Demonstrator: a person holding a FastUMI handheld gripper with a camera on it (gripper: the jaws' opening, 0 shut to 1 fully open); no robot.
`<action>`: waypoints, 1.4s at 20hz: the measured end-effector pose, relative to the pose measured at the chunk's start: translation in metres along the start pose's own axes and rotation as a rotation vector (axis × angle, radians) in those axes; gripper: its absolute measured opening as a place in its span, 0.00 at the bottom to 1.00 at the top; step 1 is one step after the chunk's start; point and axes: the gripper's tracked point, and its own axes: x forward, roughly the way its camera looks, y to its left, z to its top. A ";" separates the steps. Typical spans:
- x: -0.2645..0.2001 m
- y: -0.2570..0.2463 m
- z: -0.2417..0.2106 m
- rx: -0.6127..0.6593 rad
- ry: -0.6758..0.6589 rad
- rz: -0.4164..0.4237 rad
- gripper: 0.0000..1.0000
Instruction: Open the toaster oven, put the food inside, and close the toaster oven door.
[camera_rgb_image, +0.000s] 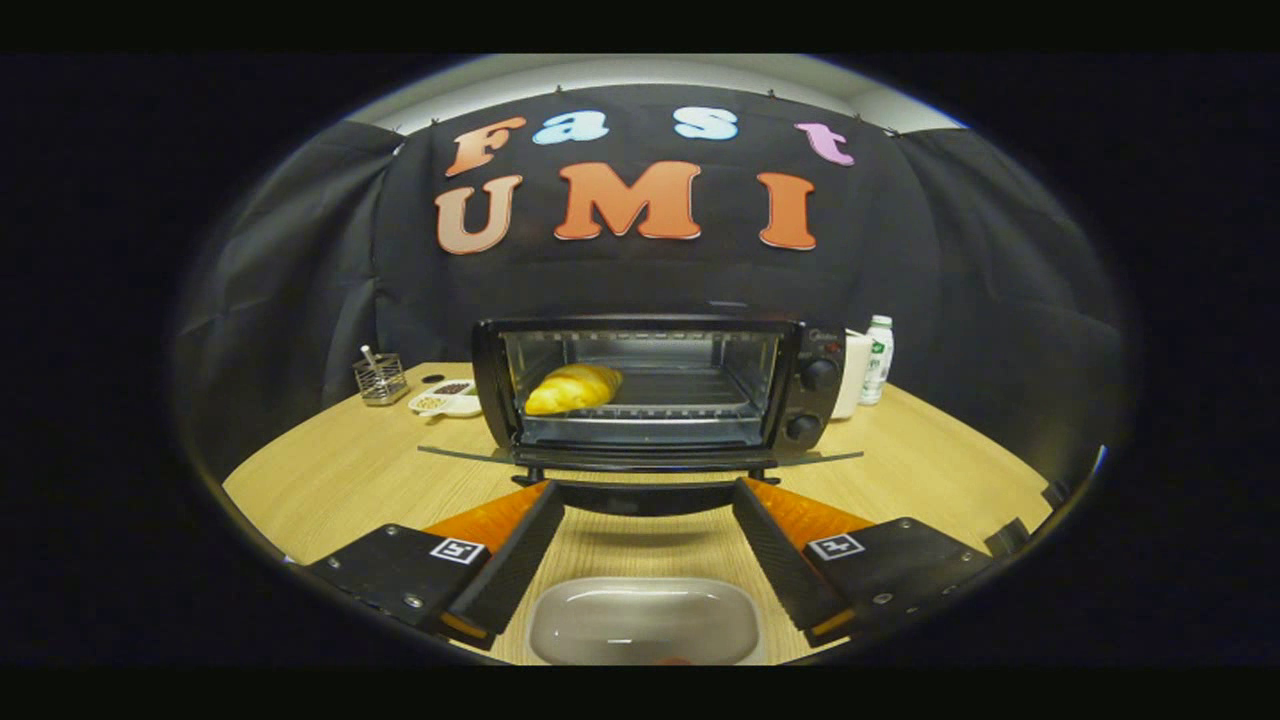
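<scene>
Our tongs (645, 490) stand spread wide, holding nothing. Between them, on the wooden desk (340, 480), we see an empty white dish (642, 620). Just ahead of the fingertips the toaster oven (660, 390) sits with its glass door (640, 458) dropped flat open. We see the croissant (572, 388) on the rack inside, toward the left. A bottle (878, 358) stands beyond, right of the oven.

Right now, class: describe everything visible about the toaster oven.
The toaster oven is a black box standing upright on the wooden table, beyond the open gripper. Its glass door is folded down flat toward the gripper. Inside, a golden croissant lies on the wire rack, toward one side. Two round knobs sit one above the other beside the opening.
</scene>
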 end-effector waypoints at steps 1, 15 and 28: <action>0.004 -0.001 0.006 0.002 -0.012 -0.002 1.00; 0.060 0.006 0.081 0.073 -0.119 -0.010 1.00; -0.046 0.026 0.182 0.048 -0.248 0.095 1.00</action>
